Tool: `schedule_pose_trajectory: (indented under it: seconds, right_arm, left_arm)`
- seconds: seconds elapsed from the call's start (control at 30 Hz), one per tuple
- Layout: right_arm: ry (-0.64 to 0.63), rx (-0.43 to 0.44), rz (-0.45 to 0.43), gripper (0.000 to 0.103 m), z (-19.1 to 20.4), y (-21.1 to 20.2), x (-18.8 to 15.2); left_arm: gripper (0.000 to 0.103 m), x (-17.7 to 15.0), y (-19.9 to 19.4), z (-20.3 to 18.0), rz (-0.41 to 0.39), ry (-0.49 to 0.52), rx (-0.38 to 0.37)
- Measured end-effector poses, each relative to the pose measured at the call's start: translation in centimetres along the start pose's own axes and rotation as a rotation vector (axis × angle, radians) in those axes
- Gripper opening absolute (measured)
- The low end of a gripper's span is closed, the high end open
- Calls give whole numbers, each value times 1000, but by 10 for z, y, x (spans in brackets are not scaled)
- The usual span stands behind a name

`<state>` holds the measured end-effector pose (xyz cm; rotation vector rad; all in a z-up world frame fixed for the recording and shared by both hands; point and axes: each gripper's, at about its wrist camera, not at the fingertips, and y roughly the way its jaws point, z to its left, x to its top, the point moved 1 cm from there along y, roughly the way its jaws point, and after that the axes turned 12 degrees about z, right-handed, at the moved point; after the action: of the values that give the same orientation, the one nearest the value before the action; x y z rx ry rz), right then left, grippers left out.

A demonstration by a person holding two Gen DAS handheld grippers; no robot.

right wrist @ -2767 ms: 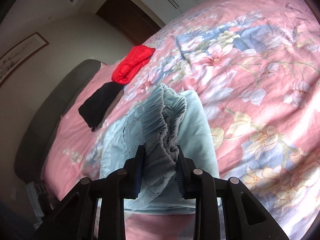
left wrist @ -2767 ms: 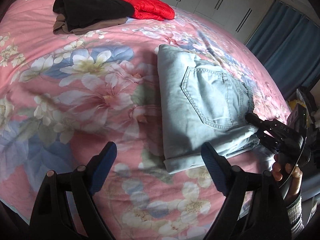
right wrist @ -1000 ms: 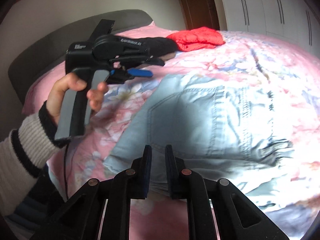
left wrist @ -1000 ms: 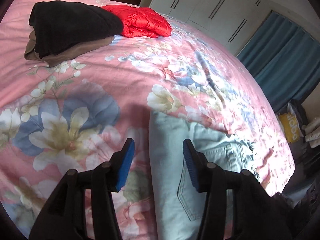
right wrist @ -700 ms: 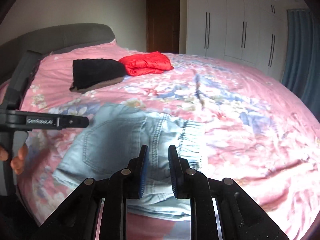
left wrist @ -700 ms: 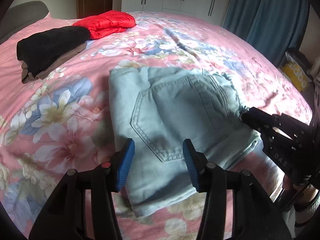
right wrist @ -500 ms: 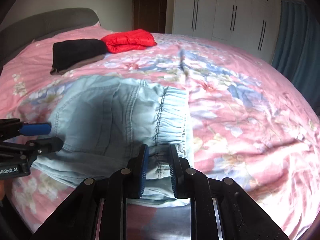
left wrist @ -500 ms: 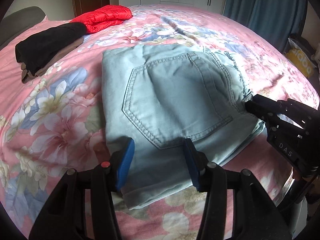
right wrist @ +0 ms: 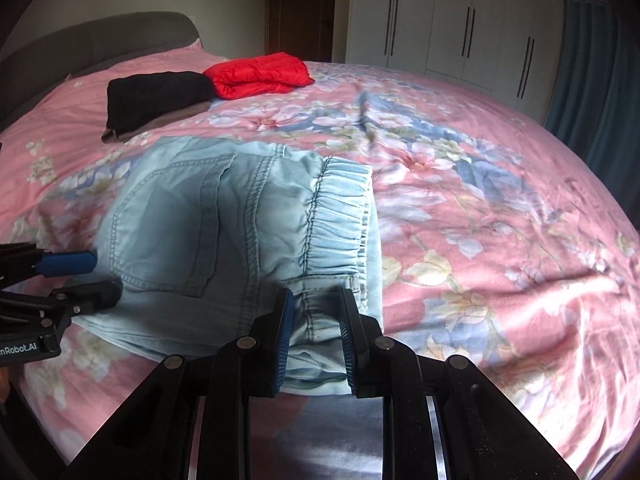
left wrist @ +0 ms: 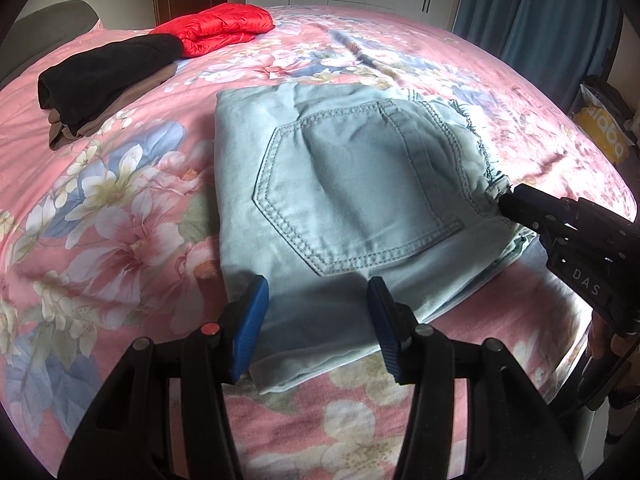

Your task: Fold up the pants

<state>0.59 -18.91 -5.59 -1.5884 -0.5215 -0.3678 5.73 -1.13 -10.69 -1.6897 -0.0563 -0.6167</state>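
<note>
Both grippers [left wrist: 318, 320] [right wrist: 316, 332] lower, seemingly over pants [left wrist: 352, 200]

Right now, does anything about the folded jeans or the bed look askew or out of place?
Only small things: the folded light-blue denim pants lie neat, but lower layers stick out unevenly past the near edge, inside the right gripper. The black garment and red puffy jacket lie folded.

Bare bedspread [right wrist: 500, 208] lay open across the right half of the right wrist frame. The folded pants [right wrist: 224, 232] filled the centre. A black garment [right wrist: 156, 96] and a red jacket [right wrist: 260, 74] blocked the upper left, near the headboard [right wrist: 80, 44].
</note>
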Motion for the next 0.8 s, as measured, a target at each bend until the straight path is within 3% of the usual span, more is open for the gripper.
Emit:
schedule_pose_trajectory:
  seconds: [0.2, 0.8]
  right_arm:
    - [7, 12, -42, 21, -1, -13, 0]
    - [23, 49, -5, 22, -5, -5, -6]
  left_arm:
    - [54, -5, -2, 9, 7, -45, -37]
    - [58, -7, -2, 15, 28, -101, -61]
